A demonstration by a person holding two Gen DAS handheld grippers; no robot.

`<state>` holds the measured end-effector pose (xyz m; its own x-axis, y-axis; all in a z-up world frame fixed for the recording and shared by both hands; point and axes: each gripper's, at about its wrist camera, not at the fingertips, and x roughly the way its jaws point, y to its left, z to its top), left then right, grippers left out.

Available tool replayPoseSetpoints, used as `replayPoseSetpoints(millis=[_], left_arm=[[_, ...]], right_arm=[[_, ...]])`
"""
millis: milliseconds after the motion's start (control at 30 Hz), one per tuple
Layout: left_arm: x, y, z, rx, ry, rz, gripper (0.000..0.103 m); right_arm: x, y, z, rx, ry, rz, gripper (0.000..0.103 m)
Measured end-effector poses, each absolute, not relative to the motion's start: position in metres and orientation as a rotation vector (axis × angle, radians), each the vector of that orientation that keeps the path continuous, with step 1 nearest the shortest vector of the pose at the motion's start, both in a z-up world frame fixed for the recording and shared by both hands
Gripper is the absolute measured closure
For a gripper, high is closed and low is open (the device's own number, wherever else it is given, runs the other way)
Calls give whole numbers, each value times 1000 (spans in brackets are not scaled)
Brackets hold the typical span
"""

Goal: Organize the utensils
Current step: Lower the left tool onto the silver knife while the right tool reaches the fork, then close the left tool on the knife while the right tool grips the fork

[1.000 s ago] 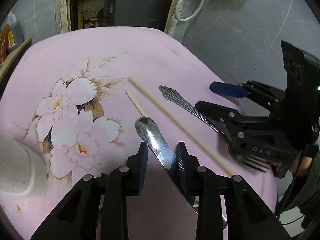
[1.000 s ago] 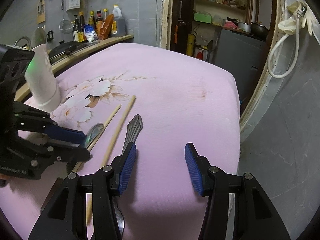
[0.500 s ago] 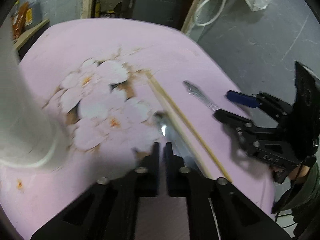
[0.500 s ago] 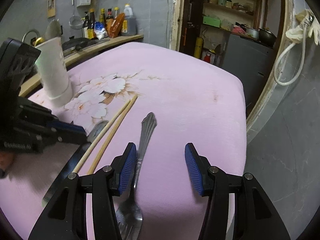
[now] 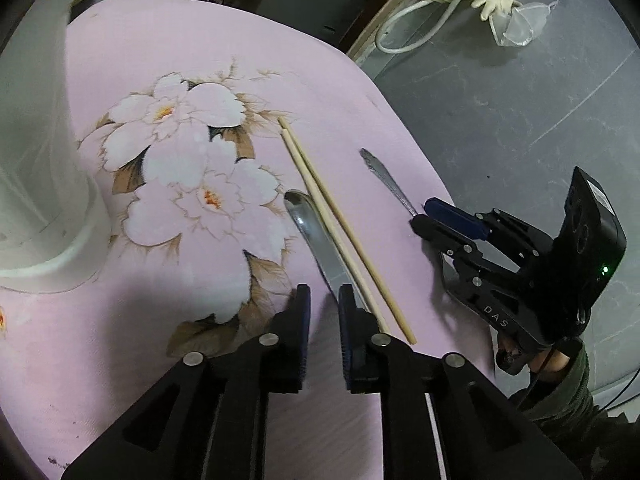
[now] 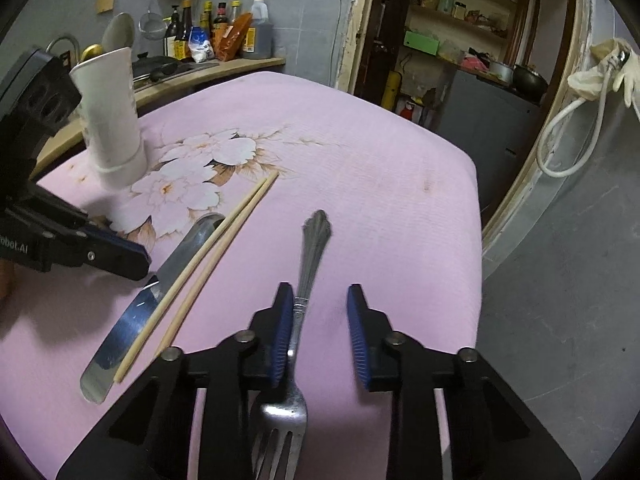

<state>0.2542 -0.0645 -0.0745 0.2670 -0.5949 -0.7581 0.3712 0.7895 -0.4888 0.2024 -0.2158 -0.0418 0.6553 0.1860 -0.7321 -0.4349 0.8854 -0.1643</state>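
Observation:
On the pink flowered tablecloth (image 5: 160, 60) lie a metal knife (image 5: 316, 236), two wooden chopsticks (image 5: 332, 220) side by side, and a fork (image 5: 384, 178). My left gripper (image 5: 322, 308) hovers low over the knife's near end. Its jaws are opening, a narrow gap shows, and nothing is between the pads. The knife runs just under its right finger. My right gripper (image 6: 319, 292) straddles the fork (image 6: 314, 248). Its jaws are closing, still apart, with the fork handle against the left pad. In the right wrist view the left gripper (image 6: 140, 258) sits left of the knife (image 6: 160, 280) and chopsticks (image 6: 216, 248).
A tall white cup (image 6: 112, 120) stands on the cloth at the far left, close to the left gripper. The table edge (image 6: 474, 208) drops off right of the fork. A counter with bottles (image 6: 224, 32) lies behind, and a hose (image 6: 560, 152) hangs by the doorway.
The left jaws shut, then parted a little, and the left gripper swung toward the cup. The chopsticks now lie together. The right gripper shifted over the fork and its gap narrowed.

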Motion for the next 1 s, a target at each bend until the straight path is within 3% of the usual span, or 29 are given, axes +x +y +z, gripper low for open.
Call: replayPoseSetpoints(millis=[500,667,733,1000], left_arm=[[278,-118,-74,-13,1120,-601,86],[278,-120,-75,-34,1115,-558,93],[276,-110,-75,-58,1122,-544,103],[270,-92,-79,-143,1143,-603,103]], right_arm=[[200,-243,-44,-158,804,357,88],[196,-244,-43,-153,807,356,90],[194,-244,-43,-152,807,361,94],[184,-249,-43,-97,823,391,95]])
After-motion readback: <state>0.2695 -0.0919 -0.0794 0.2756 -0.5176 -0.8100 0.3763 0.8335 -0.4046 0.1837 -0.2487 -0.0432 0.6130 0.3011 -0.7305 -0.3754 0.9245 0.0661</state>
